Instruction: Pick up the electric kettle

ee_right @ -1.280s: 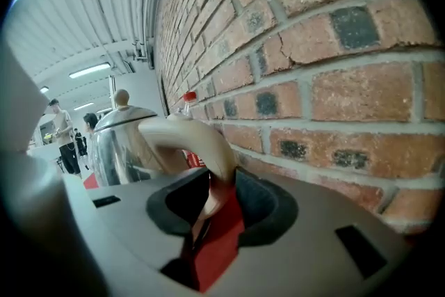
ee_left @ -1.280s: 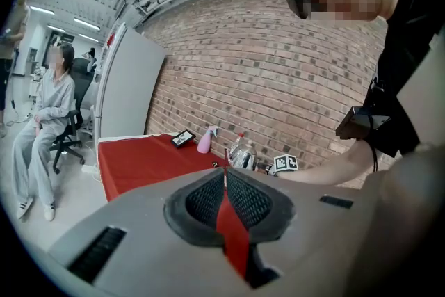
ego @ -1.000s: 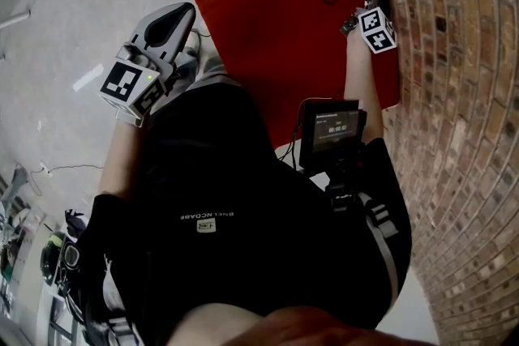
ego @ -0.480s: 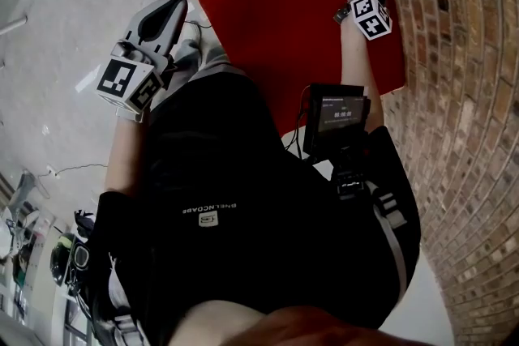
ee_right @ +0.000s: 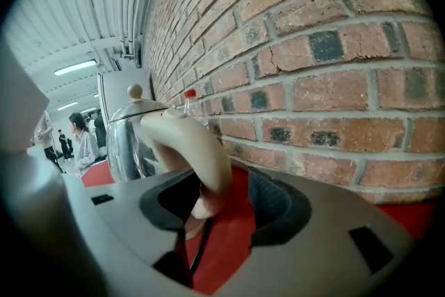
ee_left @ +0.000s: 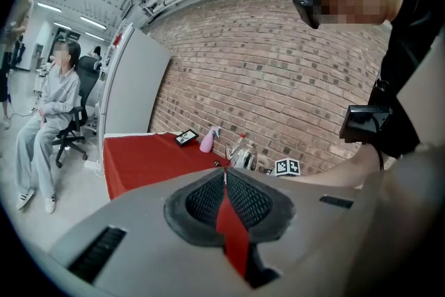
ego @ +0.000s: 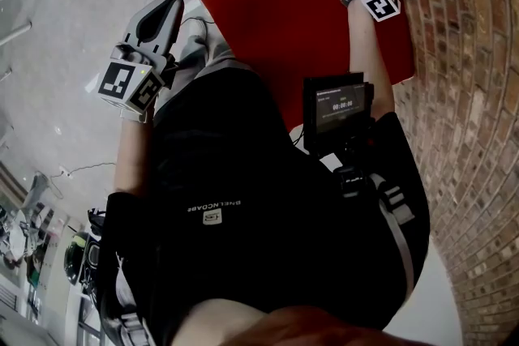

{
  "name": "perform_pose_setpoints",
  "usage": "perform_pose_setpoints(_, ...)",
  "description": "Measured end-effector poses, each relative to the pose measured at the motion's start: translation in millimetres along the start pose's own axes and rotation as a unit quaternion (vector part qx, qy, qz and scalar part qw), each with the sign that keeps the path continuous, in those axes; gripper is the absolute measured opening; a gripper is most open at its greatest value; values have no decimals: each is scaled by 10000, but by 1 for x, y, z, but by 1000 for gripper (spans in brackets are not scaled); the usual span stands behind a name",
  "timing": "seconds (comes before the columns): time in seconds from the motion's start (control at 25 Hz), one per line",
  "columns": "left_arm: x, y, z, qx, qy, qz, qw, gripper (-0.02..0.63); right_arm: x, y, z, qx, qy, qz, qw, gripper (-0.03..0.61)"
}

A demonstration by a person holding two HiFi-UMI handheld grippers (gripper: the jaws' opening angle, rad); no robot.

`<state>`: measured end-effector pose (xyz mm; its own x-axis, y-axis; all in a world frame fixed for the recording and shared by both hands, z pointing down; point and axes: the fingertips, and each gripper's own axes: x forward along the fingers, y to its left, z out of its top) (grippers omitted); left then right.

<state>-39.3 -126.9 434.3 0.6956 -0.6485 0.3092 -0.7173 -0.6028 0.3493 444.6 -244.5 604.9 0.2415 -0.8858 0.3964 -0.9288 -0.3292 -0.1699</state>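
shiny steel electric kettle [ee_right: 125,139] at the wall edge of the red table [ego: 268,4]; right gripper [ee_right: 221,202] jaws, just opened wide, loosely straddle its cream handle [ee_right: 201,149]; left gripper [ee_left: 224,174] closed, empty.

The electric kettle [ee_right: 128,141] stood upright on the red cloth [ee_right: 233,233], close beside the brick wall [ee_right: 313,45]. Its body was polished steel, its lid shut under a round pale knob [ee_right: 135,91], and its curved handle [ee_right: 198,149] was cream.
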Motion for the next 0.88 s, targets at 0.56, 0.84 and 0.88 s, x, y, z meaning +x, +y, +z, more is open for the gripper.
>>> perform_pose_setpoints(0.56, 4, 0, -3, 16, 139, 51, 9999, 6, 34, 2, 8, 113, -121, -235, 9996, 176)
perform_pose_setpoints(0.84, 6, -2, -5, -8, 166, 52, 9998, 6, 38, 3, 7, 392, -98, -306, 9987, 74)
perform_pose_setpoints(0.88, 7, -3, -4, -22, 167, 48, 9998, 6, 39, 3, 7, 430, -103, -326, 9985, 74)
